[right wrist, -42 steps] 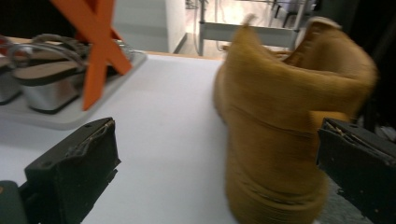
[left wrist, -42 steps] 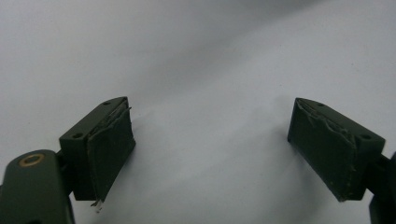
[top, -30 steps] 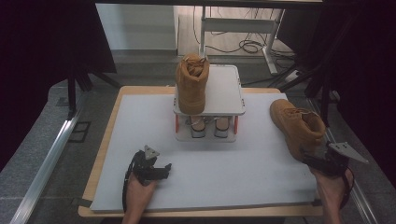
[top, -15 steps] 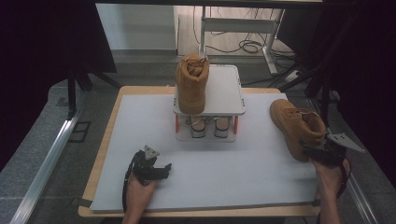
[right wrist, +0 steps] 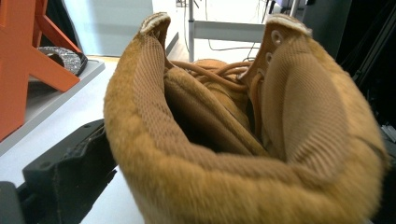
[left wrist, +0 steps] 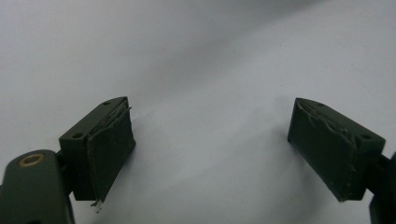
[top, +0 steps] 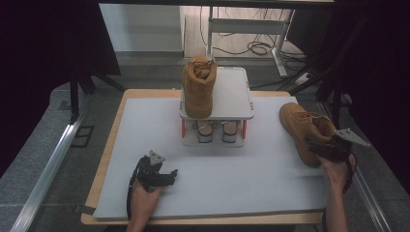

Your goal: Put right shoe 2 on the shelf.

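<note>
Tan boot (top: 305, 130) with ribbed mesh lining, tan laces. Second tan boot (top: 198, 87) on white stand (top: 231, 94) with orange legs. Pale grey mat (top: 217, 174), black grippers (top: 164, 177).

The high view looks forward and down on the table (top: 241, 188); both gripper views sit close above it.

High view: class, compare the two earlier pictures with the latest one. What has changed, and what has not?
The right gripper has moved forward to the heel collar of the tan boot on the table; one jaw sits beside the collar, and a grip can't be confirmed. The boot itself has barely shifted. The left gripper stays open on the grey mat, and the boot on the rack is unmoved.
</note>
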